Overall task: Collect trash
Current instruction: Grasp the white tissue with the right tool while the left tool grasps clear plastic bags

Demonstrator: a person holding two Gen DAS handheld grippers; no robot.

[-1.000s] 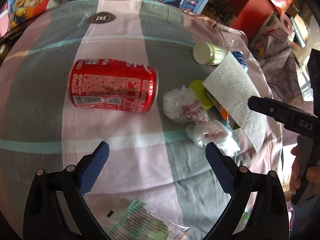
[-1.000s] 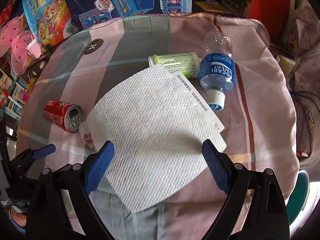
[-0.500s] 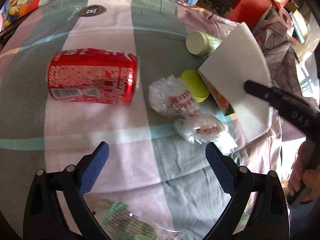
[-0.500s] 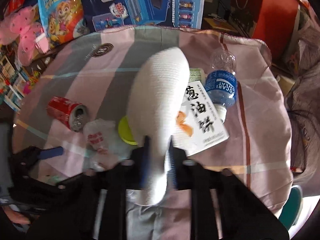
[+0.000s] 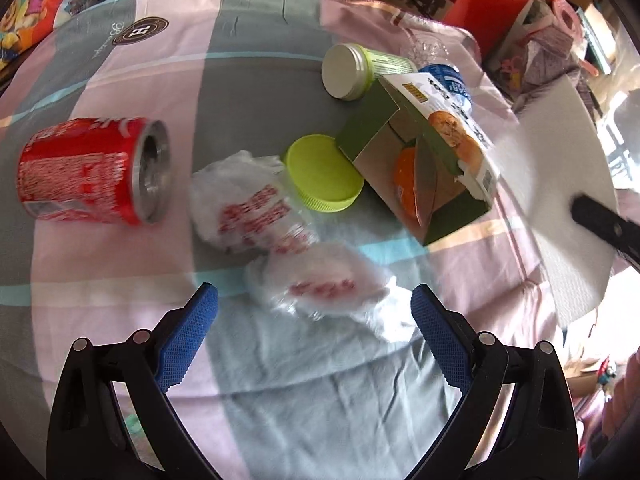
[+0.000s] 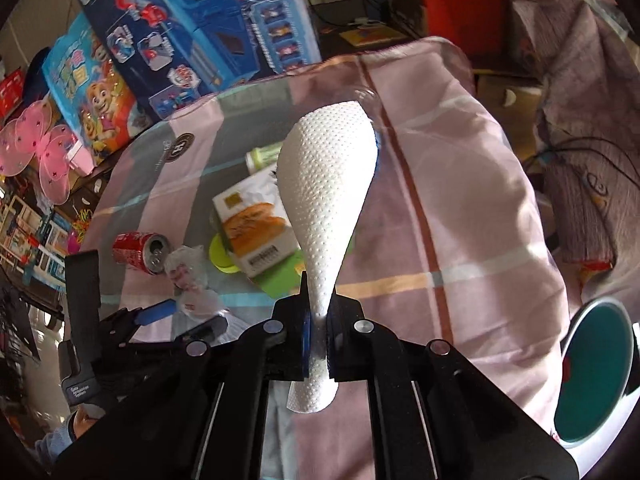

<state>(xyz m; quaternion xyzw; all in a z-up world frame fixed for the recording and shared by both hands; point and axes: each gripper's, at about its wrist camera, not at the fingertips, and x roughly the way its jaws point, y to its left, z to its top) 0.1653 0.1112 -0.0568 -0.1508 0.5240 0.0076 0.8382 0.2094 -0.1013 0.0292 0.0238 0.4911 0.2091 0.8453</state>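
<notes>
I'm pinching the white dimpled paper towel sheet (image 6: 326,184) in my right gripper (image 6: 318,334), jaws fully closed on its gathered edge; it's hanging clear above the pink-and-grey checked cloth surface (image 6: 460,208). Light, floppy, tears easily, so gripping bunched material is holding best. My left gripper (image 5: 314,312) is hovering wide open, empty, over the crumpled clear plastic wrapper (image 5: 320,284).

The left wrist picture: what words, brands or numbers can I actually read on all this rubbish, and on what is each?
"H": round dark emblem on the bedspread.
Partial "ARI": blue label of the plastic bottle.
Red can: white print, too blurred to read.
Crumpled plastic wrappers: red print, blurred.
Food carton: dark characters and a barcode, unreadable.
Green-labelled jar: print too small.
Paper towel: no text.
</notes>
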